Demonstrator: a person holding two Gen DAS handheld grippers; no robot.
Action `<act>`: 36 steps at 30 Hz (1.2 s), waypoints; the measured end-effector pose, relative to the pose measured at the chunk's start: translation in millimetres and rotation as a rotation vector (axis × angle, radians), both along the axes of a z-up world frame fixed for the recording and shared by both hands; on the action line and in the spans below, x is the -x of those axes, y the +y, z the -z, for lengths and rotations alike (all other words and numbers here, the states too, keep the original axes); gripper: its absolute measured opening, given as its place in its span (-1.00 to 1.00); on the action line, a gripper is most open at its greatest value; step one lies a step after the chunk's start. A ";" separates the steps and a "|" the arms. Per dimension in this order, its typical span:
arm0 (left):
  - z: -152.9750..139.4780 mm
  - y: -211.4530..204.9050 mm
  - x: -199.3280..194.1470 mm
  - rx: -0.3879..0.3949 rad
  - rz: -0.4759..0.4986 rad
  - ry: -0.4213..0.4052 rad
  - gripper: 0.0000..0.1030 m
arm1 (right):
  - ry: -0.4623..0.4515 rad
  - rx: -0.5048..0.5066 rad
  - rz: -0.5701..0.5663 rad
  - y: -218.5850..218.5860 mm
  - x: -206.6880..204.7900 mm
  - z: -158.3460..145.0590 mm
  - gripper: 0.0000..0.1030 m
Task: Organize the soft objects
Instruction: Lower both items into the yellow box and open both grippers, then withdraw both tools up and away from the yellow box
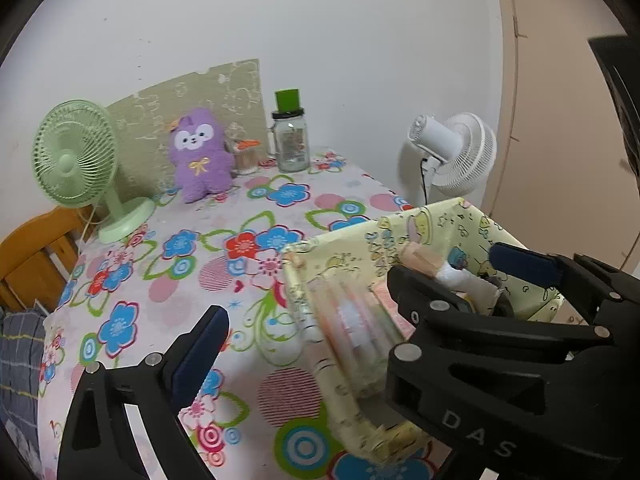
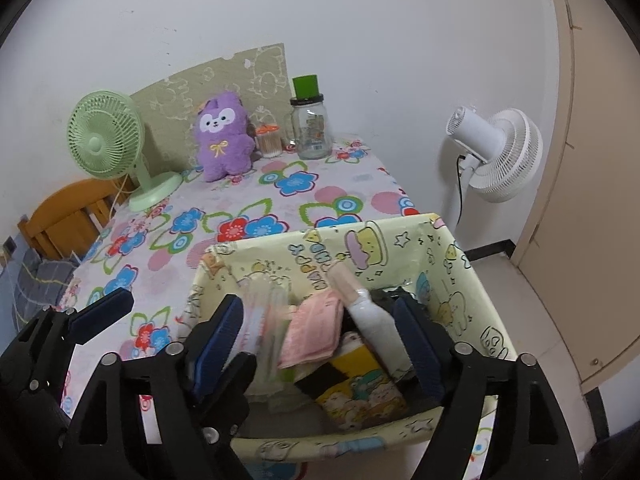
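The storage box [image 2: 404, 240] sits on the table [image 2: 248, 200] at five o'clock; the plush toy [image 2: 224, 136] at twelve, desk fan [image 2: 108, 140] at ten, jar [image 2: 311, 128] probably behind-right.

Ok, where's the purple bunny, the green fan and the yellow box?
purple plush toy [image 2: 221, 136]: right wrist view, on its belly by the yellow bow.
green fan [image 2: 105, 135]: right wrist view, on the middle of its grille.
yellow box [image 2: 372, 246]: right wrist view, on its far inside wall.
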State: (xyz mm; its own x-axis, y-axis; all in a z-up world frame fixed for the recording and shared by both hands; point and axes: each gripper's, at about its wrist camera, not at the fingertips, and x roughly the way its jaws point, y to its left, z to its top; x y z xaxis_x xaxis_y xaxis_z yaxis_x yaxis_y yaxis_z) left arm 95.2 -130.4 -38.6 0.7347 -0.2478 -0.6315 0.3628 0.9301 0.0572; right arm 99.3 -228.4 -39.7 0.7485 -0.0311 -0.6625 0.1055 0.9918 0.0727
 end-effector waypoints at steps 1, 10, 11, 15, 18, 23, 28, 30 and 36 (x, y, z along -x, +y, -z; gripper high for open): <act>-1.3 3.8 1.3 0.004 -0.005 -0.004 0.92 | -0.009 0.002 0.001 3.4 1.9 -1.4 0.69; -9.1 37.6 11.0 0.027 -0.067 -0.034 0.99 | -0.048 0.023 -0.017 29.7 11.9 -10.3 0.81; -10.0 41.5 12.1 0.030 -0.073 -0.038 0.99 | -0.053 0.026 -0.018 32.8 13.0 -11.4 0.83; -13.6 58.0 16.3 0.039 -0.097 -0.048 0.99 | -0.072 0.025 -0.029 45.9 16.9 -16.3 0.88; -16.3 72.6 20.2 0.046 -0.125 -0.059 0.99 | -0.082 0.033 -0.039 55.6 20.4 -19.1 0.89; -19.4 94.1 24.9 0.056 -0.167 -0.072 0.99 | -0.099 0.047 -0.056 71.6 27.1 -23.3 0.89; -23.2 113.5 32.9 0.060 -0.211 -0.086 0.99 | -0.122 0.045 -0.069 84.3 35.5 -27.7 0.89; -24.8 120.6 37.3 0.064 -0.229 -0.093 0.99 | -0.139 0.046 -0.074 89.2 39.7 -30.7 0.89; -30.5 139.8 49.1 0.082 -0.263 -0.117 0.99 | -0.172 0.053 -0.089 99.1 50.4 -38.1 0.89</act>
